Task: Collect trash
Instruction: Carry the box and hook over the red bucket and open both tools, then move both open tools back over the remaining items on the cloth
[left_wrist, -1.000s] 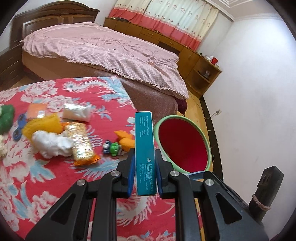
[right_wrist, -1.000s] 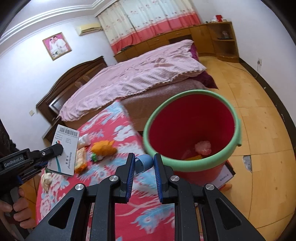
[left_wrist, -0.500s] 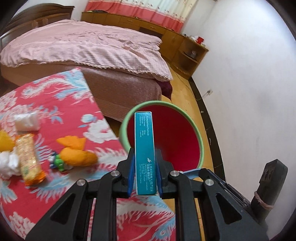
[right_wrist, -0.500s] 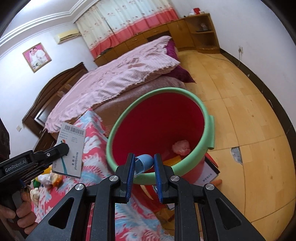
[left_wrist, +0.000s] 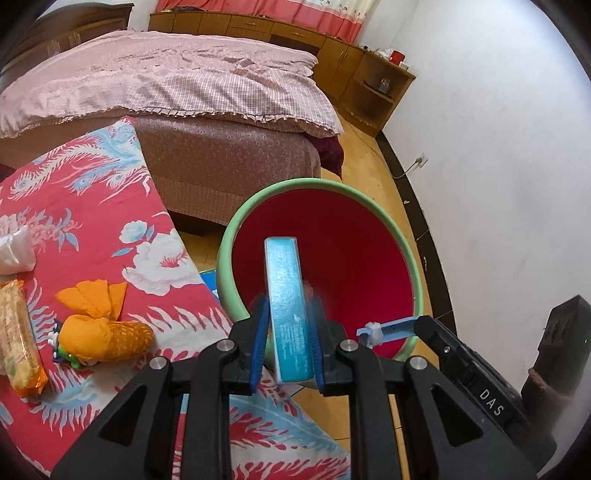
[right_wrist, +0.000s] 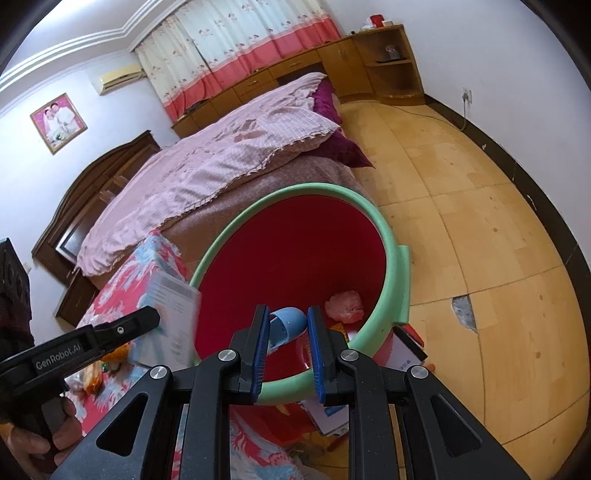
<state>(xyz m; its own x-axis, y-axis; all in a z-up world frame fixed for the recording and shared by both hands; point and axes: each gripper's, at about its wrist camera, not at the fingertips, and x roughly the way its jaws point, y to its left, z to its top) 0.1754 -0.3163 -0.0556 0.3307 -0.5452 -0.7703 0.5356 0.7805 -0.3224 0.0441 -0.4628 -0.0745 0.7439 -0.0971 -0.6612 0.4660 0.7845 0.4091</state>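
A teal-edged white carton (left_wrist: 286, 306) stands between the blue pads of my left gripper (left_wrist: 288, 310), right over the mouth of the red bucket with the green rim (left_wrist: 314, 182). Those jaws are opening; the carton is blurred and tilted, with a gap beside the left pad. From the right wrist view the carton (right_wrist: 170, 314) hangs at the bucket's left rim (right_wrist: 399, 280). My right gripper (right_wrist: 286, 314) is shut on a small pale-blue plastic piece (right_wrist: 288, 325) above the bucket's near edge. A pink crumpled wad (right_wrist: 343, 306) lies in the bucket.
The table with the red floral cloth (left_wrist: 92, 229) holds an orange wrapper (left_wrist: 99, 332), a snack pack (left_wrist: 18, 332) and a white bag (left_wrist: 14, 251). A pink-covered bed (left_wrist: 184, 81) stands behind. Flat boxes (right_wrist: 406, 354) lie under the bucket. A hand (right_wrist: 37, 435) grips the left tool.
Both grippers swung from over the table to above the bucket. The left pads have parted a little and the carton now tilts and blurs between them. The right grip is unchanged.
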